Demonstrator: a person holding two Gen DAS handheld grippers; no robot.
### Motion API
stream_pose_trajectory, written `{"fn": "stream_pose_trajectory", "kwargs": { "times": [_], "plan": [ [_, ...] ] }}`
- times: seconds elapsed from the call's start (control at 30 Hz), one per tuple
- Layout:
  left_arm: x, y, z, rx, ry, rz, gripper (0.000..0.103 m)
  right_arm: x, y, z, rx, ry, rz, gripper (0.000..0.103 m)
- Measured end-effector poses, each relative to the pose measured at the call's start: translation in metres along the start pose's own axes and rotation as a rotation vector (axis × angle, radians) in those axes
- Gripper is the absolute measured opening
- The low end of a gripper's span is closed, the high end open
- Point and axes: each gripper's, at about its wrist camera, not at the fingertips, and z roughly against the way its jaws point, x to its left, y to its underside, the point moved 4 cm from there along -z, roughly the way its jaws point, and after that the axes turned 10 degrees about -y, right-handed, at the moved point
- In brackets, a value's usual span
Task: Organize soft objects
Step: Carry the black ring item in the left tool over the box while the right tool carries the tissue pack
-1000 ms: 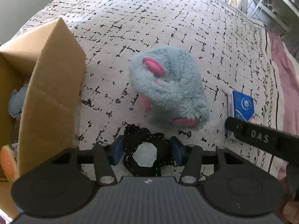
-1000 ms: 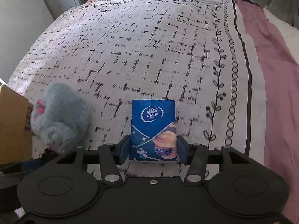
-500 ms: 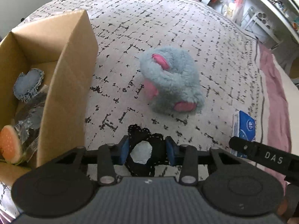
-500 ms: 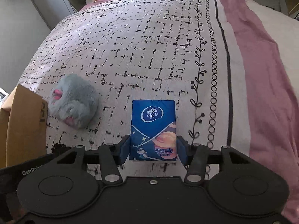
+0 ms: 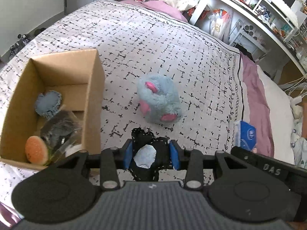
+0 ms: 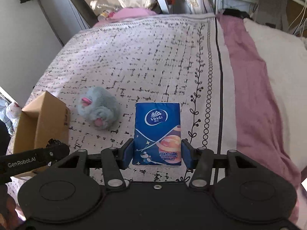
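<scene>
We keep the left tongs (image 5: 152,154) pinching the black patch (image 5: 145,150) and the right tongs (image 6: 157,154) pinching the tissue pack (image 6: 157,134), releasing over the box (image 5: 92,88) at frame left.

Lighting: bright daylight, both views; strongest at the upper right, where the white shelving (image 5: 249,9) is washed out and the pale pillow (image 6: 276,44) glares.
Shadows: soft and short; a faint one under the grey plush toy (image 5: 159,101), a deeper one inside the cardboard box (image 5: 57,88).
Foreground: both gripper bodies read as near-black silhouettes with little surface detail.
Distortion: heavy fisheye; the bedspread (image 6: 153,57) bulges and straight edges curve towards the frame borders.
Sharpness: centre crisp, print on the tissue pack (image 6: 157,134) legible; motion blur smears the far clutter and the upper bedspread pattern in the right wrist view.
</scene>
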Motion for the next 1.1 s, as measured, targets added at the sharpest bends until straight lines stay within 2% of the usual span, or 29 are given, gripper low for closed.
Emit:
{"fn": "stream_pose_trajectory", "kwargs": {
  "times": [0.53,1.1],
  "plan": [
    [0.024,0.005,0.065,-0.077,0.019,-0.017,0.040,0.035,0.007,0.052,-0.094,-0.054,0.050,0.050],
    [0.045,0.008,0.104,-0.151,0.030,-0.018,0.040,0.063,0.018,0.084,-0.150,-0.094,0.091,0.050]
  ]
}}
